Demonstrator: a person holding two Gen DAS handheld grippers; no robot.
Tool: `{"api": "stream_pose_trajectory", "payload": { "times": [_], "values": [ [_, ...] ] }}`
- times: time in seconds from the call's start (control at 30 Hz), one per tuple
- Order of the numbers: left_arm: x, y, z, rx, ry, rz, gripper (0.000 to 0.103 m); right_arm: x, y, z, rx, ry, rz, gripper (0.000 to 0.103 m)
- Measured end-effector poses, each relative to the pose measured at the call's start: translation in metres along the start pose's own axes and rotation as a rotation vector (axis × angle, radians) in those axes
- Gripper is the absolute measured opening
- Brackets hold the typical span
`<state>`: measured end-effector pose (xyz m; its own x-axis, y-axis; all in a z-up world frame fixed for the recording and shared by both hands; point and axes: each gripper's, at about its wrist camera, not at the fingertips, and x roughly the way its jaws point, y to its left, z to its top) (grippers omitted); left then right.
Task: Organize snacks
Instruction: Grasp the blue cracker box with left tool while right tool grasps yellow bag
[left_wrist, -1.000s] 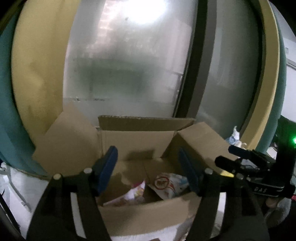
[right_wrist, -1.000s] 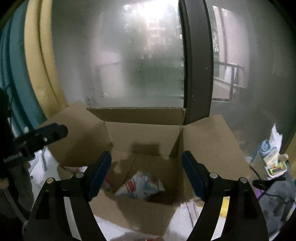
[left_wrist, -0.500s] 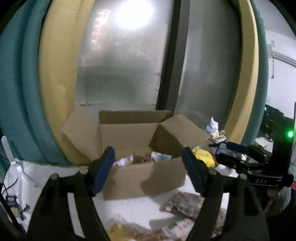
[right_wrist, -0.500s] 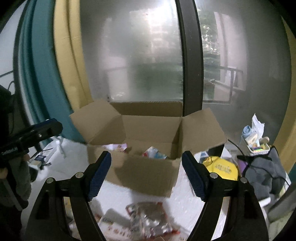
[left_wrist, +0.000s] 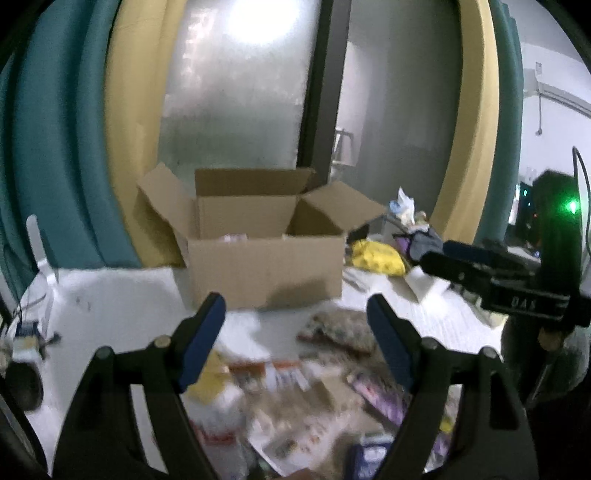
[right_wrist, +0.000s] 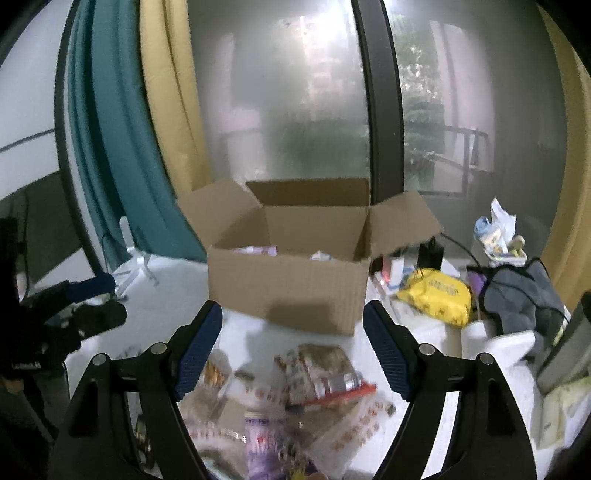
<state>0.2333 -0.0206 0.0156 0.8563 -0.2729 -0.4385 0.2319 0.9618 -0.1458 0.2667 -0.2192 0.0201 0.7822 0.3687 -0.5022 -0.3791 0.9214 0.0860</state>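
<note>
An open cardboard box (left_wrist: 266, 269) (right_wrist: 288, 291) stands on the white table by the window, with a few snack packets just showing inside. A blurred pile of snack packets (left_wrist: 295, 387) (right_wrist: 317, 373) lies on the table in front of it. My left gripper (left_wrist: 295, 339) is open and empty, above the pile and short of the box. My right gripper (right_wrist: 291, 343) is open and empty too, over the pile. The right gripper shows at the right of the left wrist view (left_wrist: 480, 269), the left one at the left of the right wrist view (right_wrist: 74, 295).
A yellow bag (right_wrist: 436, 295) (left_wrist: 376, 254), a grey cloth (right_wrist: 524, 302) and small clutter lie right of the box. Teal and yellow curtains (right_wrist: 122, 129) and a frosted window (right_wrist: 295, 103) stand behind. A white stand (left_wrist: 40, 254) is at the left.
Both grippers have pulled back and up from inside the box, open and empty throughout. The box now sits farther off and the snack pile on the table has come into view.
</note>
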Motion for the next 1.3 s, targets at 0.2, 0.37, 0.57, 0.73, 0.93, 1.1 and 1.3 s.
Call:
{"api": "stream_pose_trajectory", "payload": {
  "times": [0.2, 0.37, 0.57, 0.73, 0.93, 1.1, 1.3],
  "values": [
    [-0.009, -0.013, -0.042, -0.058, 0.056, 0.028, 0.080, -0.014, -0.008, -0.046, 0.019, 0.069, -0.010, 0.082],
    [-0.001, -0.033, -0.075, -0.059, 0.157, 0.018, 0.080, -0.022, -0.016, -0.089, 0.031, 0.124, 0.002, 0.086],
    [0.009, -0.050, -0.110, -0.059, 0.262, 0.017, 0.080, -0.029, -0.030, -0.136, 0.104, 0.192, 0.001, 0.087],
    [0.013, -0.060, -0.132, -0.049, 0.328, 0.029, 0.080, -0.024, -0.027, -0.162, 0.137, 0.247, 0.002, 0.090],
    [0.028, -0.073, -0.156, 0.003, 0.418, 0.033, 0.080, -0.007, -0.028, -0.180, 0.135, 0.285, -0.041, 0.091],
    [0.038, -0.065, -0.165, -0.009, 0.443, 0.085, 0.081, -0.004, -0.035, -0.184, 0.167, 0.286, -0.006, 0.092],
    [0.042, -0.066, -0.172, 0.043, 0.435, 0.103, 0.067, -0.008, -0.046, -0.185, 0.224, 0.264, 0.060, 0.055]
  ]
}}
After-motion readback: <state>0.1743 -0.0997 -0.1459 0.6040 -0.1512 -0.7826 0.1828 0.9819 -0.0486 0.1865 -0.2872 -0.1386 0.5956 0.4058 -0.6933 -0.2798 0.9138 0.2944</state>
